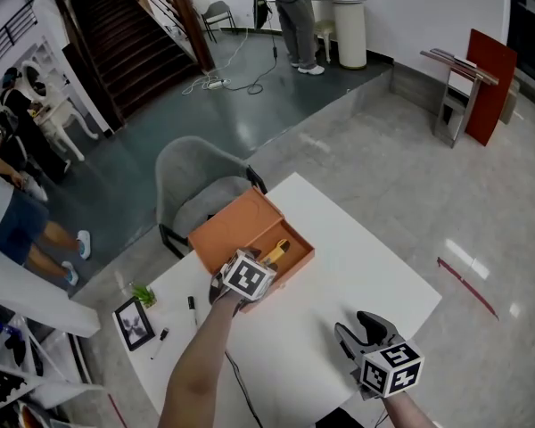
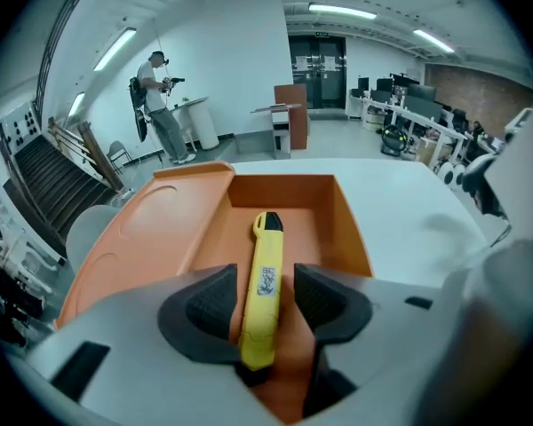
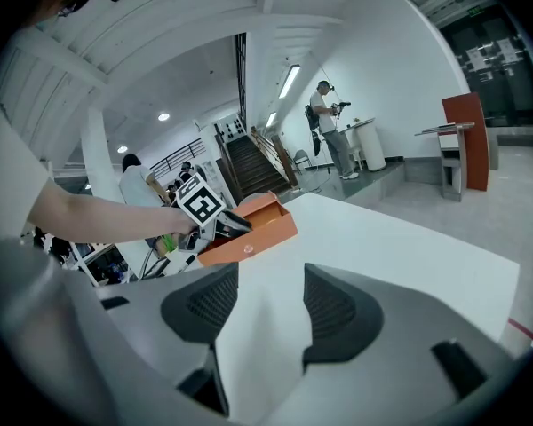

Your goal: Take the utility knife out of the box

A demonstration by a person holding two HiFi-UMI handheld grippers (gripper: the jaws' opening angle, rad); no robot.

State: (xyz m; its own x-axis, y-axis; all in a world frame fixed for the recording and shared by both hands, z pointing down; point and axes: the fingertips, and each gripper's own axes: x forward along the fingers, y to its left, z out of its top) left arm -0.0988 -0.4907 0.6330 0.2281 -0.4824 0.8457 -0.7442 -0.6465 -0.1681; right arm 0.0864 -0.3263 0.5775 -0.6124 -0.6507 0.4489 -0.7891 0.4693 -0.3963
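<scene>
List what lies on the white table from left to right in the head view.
Picture frame → black pen → yellow utility knife → right gripper. The orange box and the left gripper overlap the knife sideways, so they are left out.

Head view looks steeply down at the table; both low gripper views share the orange box.

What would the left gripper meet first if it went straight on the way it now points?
The yellow utility knife already lies between the left gripper's open jaws; pushing on, it would probably reach the orange box's far wall next.
</scene>
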